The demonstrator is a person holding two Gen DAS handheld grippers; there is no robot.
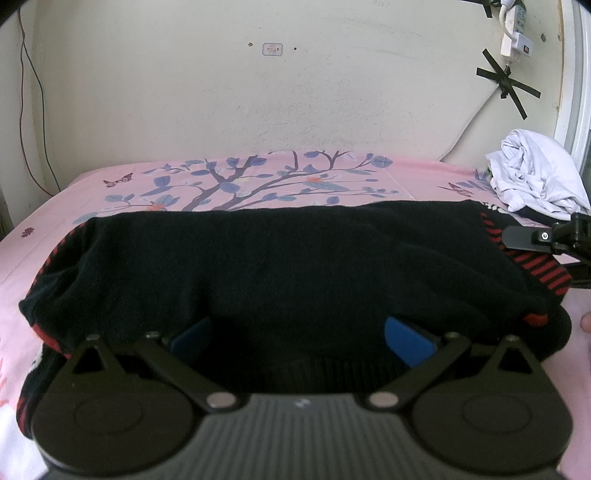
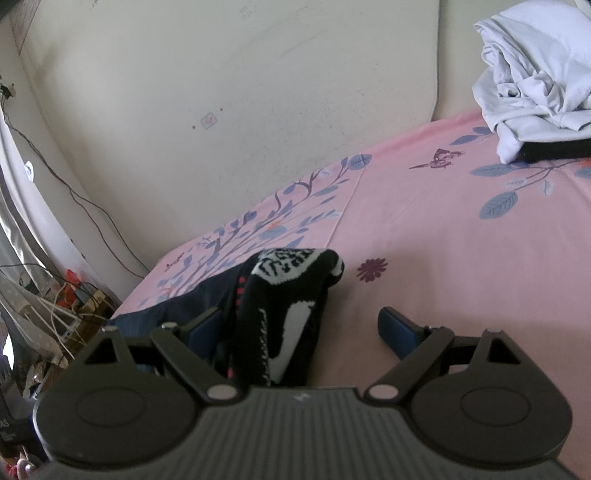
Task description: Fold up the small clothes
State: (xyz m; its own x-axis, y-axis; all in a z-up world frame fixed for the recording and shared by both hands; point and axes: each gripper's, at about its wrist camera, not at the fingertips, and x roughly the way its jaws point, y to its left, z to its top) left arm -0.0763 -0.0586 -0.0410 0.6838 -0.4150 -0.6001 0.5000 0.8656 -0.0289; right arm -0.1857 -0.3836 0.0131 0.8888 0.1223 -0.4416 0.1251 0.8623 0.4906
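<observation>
Midway through folding, the black sweater (image 1: 280, 266) lies doubled on the pink bed (image 2: 443, 258), both the left gripper (image 1: 299, 332) and right gripper (image 2: 299, 332) released; next likely needs regrasping an edge.

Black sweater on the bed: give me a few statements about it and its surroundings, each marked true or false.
1. The black sweater has red stripes along its edges. True.
2. It lies on a plain blue sheet. False: the bed sheet is pink with a printed branch and leaves.
3. A crumpled white garment sits at the far right of the bed. True.
4. The right gripper is clamped shut. False: its jaws stand wide apart, with a patterned fold of the sweater between them.
5. The wall behind the bed is bare of cables. False: a white power strip hangs there.
</observation>
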